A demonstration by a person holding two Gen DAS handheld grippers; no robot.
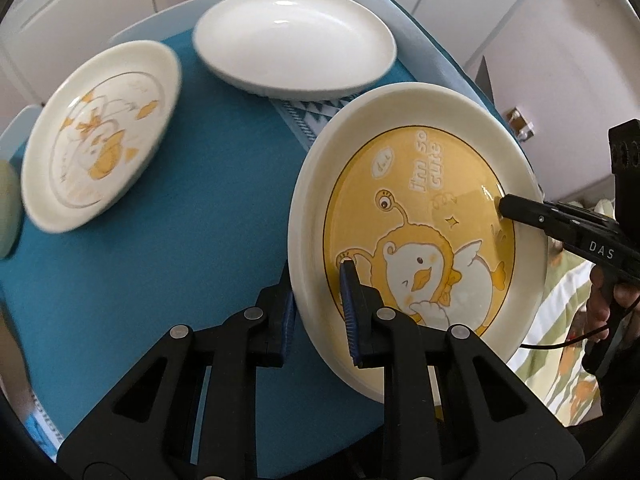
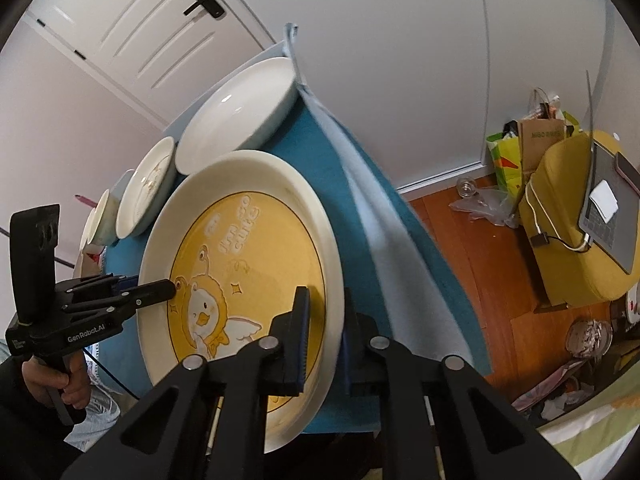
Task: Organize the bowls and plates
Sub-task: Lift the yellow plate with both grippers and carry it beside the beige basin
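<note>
I read the table from the left in my left wrist view; at the far left edge a pale bowl is only partly in frame; next to it sits a duck plate, cream with an orange drawing, lying on the teal cloth; beyond and to the right rests a plain white dish, its near edge over a patterned mat; apart from both is the yellow plate, cream-rimmed with a cartoon duckling and lettering, tilted with its left rim over the cloth.

My left gripper is clenched on that plate's near-left rim; one blue pad lies on the yellow face, the other is under the rim; my right gripper comes in from the right, clamped on the opposite rim, its dark finger pressing the yellow face; a hand holds its grip at the frame's edge.

In my right wrist view the order runs the same; the left gripper bites the plate from the left, held by a hand; behind it the bowl, the duck plate and the white dish line up toward the far end of the table; my right gripper pinches the near-right rim, one pad inside, one outside; further right lies a wooden floor with a yellow chair carrying a laptop.
</note>
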